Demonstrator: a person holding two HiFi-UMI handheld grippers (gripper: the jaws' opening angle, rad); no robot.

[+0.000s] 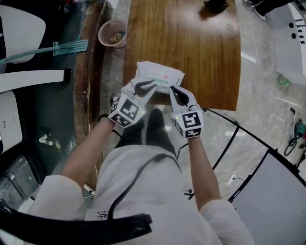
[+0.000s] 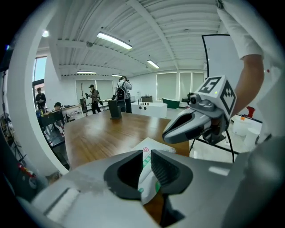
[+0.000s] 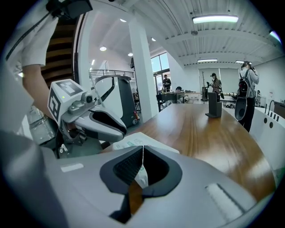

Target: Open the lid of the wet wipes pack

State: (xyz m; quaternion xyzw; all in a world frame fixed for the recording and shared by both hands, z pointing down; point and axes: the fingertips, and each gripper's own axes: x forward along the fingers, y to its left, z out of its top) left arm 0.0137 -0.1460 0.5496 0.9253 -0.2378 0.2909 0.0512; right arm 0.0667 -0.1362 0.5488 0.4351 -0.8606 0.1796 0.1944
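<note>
A white wet wipes pack (image 1: 160, 76) with green print lies flat near the front edge of the wooden table (image 1: 201, 57). Both grippers hover at the pack's near edge, side by side. My left gripper (image 1: 146, 86) points at the pack's near left part; in the left gripper view (image 2: 147, 153) its jaws stand a narrow gap apart, with the pack (image 2: 156, 144) showing through the gap and nothing pressed between the pads. My right gripper (image 1: 176, 91) is at the near right corner; in the right gripper view (image 3: 143, 149) its tips meet, with the pack (image 3: 133, 141) just beyond them.
A pink cup (image 1: 113, 33) stands on the dark counter left of the table, beside a teal tool (image 1: 57, 48). A dark stand (image 1: 215, 5) sits at the table's far end. People stand far back in the room (image 2: 120, 91).
</note>
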